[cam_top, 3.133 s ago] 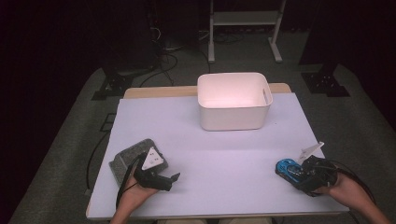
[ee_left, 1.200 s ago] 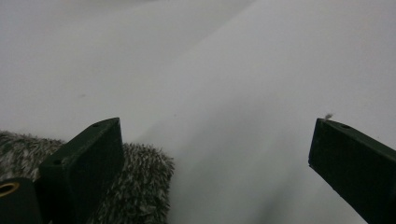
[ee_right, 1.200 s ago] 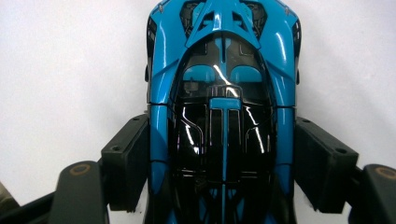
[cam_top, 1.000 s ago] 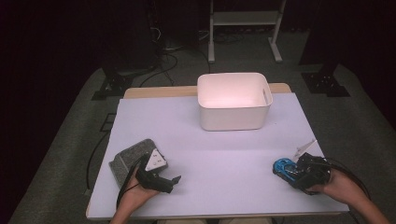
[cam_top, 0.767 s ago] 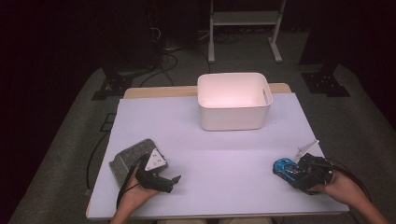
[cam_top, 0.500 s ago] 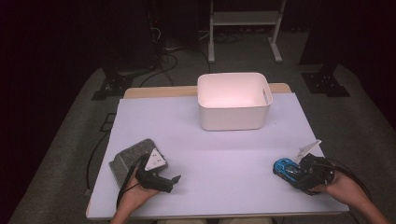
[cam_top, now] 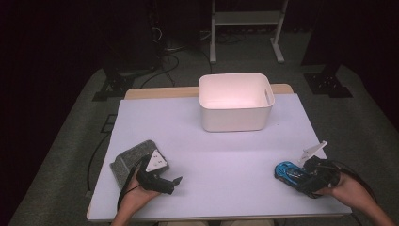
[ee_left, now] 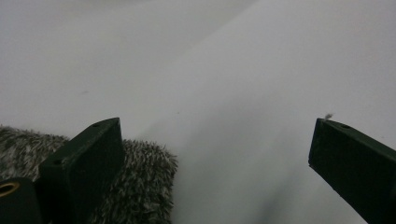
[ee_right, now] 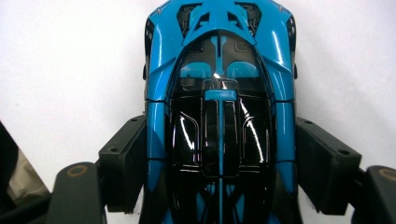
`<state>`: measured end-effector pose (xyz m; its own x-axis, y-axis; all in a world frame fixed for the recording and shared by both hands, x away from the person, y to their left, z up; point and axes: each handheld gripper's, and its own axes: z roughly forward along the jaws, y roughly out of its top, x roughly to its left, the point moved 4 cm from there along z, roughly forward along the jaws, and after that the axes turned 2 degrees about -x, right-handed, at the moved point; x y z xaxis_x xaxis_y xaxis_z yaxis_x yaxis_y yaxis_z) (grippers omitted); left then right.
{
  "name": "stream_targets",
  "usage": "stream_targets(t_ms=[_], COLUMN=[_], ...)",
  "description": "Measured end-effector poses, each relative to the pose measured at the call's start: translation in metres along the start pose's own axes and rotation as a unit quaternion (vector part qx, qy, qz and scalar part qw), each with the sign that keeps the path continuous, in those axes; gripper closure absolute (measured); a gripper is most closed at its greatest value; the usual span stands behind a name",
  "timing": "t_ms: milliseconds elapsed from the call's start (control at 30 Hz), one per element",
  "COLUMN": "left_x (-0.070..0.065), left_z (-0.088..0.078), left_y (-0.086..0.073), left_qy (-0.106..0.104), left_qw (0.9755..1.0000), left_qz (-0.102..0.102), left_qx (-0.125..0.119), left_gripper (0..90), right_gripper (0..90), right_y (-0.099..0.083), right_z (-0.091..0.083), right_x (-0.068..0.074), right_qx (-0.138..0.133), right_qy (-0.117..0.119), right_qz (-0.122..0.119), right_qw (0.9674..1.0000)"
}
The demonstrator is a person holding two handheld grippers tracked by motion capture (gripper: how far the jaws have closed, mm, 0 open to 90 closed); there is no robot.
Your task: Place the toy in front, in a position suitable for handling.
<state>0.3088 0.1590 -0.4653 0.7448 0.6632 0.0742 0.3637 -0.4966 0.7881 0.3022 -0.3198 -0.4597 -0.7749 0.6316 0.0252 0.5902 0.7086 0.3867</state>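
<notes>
Landmark: white bin [cam_top: 235, 101], at the far middle of the table [cam_top: 211, 155].

Right gripper [cam_top: 301, 176] sits near-right of the bin, at the table's near edge. Its jaws are clamped on the car [ee_right: 219, 107], one pad on each flank, pressed against the blue sides w/ no gap in the right gripper view. Car [cam_top: 288, 172] rests on the table, nose pointing away from the hand, roughly toward the left gripper.

What changed: very little. Over the last few secs car and right gripper sit in the same spot; only the grey plate on top of that gripper wobbles a bit. Grip hasn't altered. So prob. the grasp is done and the lift hasn't begun; next likely a carry to the bin, which looks empty.

Left gripper [cam_top: 171, 183] is near-left of the bin, jaws wide apart, nothing between them. It has stayed put beside the grey cloth [cam_top: 134, 160], idle.
</notes>
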Motion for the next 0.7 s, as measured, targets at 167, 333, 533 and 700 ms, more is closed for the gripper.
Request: stream_targets(t_ms=[167, 333, 533, 700], left_x=[0.000, 0.002, 0.005, 0.011], left_z=[0.000, -0.001, -0.006, -0.012], left_y=[0.000, 0.001, 0.002, 0.001], left_qy=[0.001, 0.003, 0.008, 0.015], left_qw=[1.0000, 1.0000, 0.9999, 0.9996], left_qz=[-0.002, -0.003, -0.007, -0.014], left_qx=[-0.001, -0.006, -0.012, -0.019], left_gripper=[2.7, 2.8, 2.7, 2.8], right_gripper=[25.3, 25.3, 25.3, 25.3], right_y=[0.007, 0.027, 0.067, 0.110], right_z=[-0.008, -0.025, -0.041, -0.041], right_x=[0.002, 0.011, 0.035, 0.063], right_qx=[-0.017, -0.043, -0.076, -0.096], right_qy=[0.003, 0.009, 0.026, 0.049], right_qz=[-0.005, -0.028, -0.073, -0.123], right_qw=[0.9998, 0.9987, 0.9941, 0.9865])
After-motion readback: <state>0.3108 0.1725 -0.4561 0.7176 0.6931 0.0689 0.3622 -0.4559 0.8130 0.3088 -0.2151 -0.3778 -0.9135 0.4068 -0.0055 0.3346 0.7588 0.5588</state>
